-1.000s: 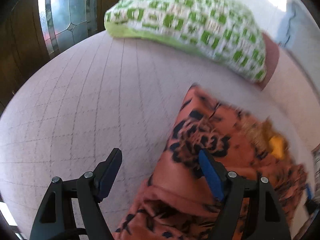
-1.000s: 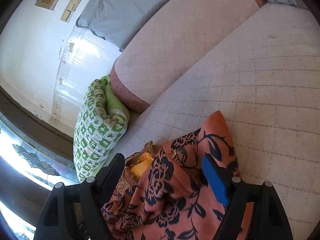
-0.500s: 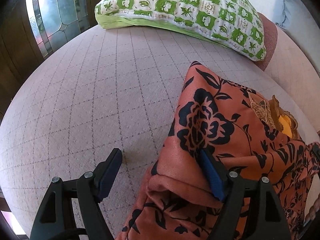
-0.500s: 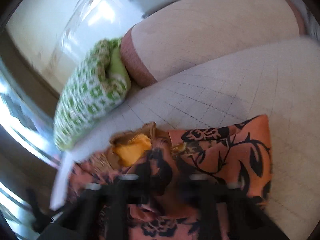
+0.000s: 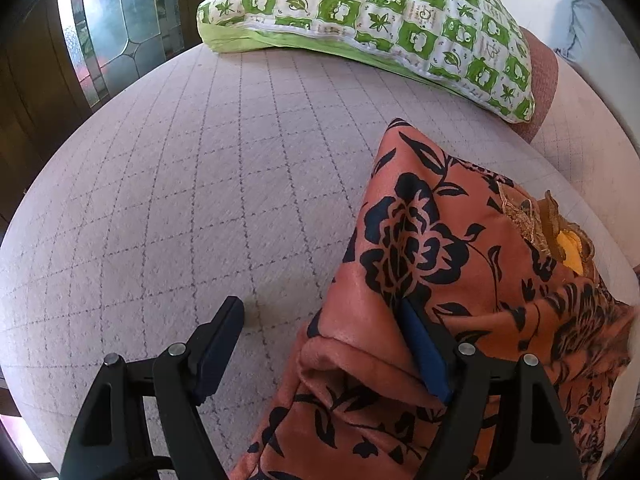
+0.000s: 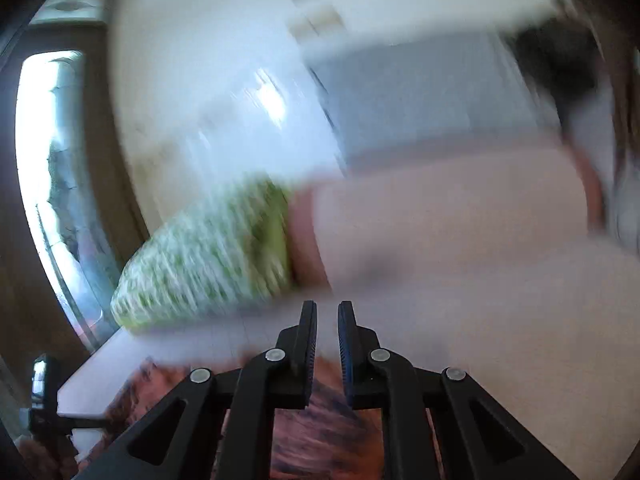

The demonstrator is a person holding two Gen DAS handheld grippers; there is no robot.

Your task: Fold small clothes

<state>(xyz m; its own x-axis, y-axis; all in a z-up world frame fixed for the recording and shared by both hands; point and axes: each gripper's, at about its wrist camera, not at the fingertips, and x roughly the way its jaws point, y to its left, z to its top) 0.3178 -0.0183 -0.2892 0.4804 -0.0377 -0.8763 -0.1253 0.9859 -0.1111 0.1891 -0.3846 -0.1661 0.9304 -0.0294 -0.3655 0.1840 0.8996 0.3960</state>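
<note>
Orange garment with a black floral print and a yellow-lined neck (image 5: 460, 264) lies bunched on the pale quilted bed (image 5: 192, 208), its far corner pointing toward the green-and-white patterned pillow (image 5: 384, 20).

Left gripper (image 5: 324, 344): fingers spread wide. One blue pad touches a raised fold of the garment; the other hangs over bare mattress. Nothing clamped.

Right gripper (image 6: 327, 344): fingers pressed nearly together, a thin gap showing at the tips. Orange cloth (image 6: 320, 428) sits below and between the finger bases, but the view is smeared with motion blur. Probably pinching an edge of it; cannot confirm at the pads.

Risks, as a judgement:
- A thin, slippery-looking edge could slide out of the right pinch if swung fast, and the fold would collapse.
- With the left fingers not holding anything, the whole garment may drag across the bed instead of folding over.
- The bunched layers could trap a crooked crease.

View differences: the left wrist view gives sharp print, neck opening and pillow; the right wrist view alone shows the closed fingers, plus window and wall, all blurred.
</note>
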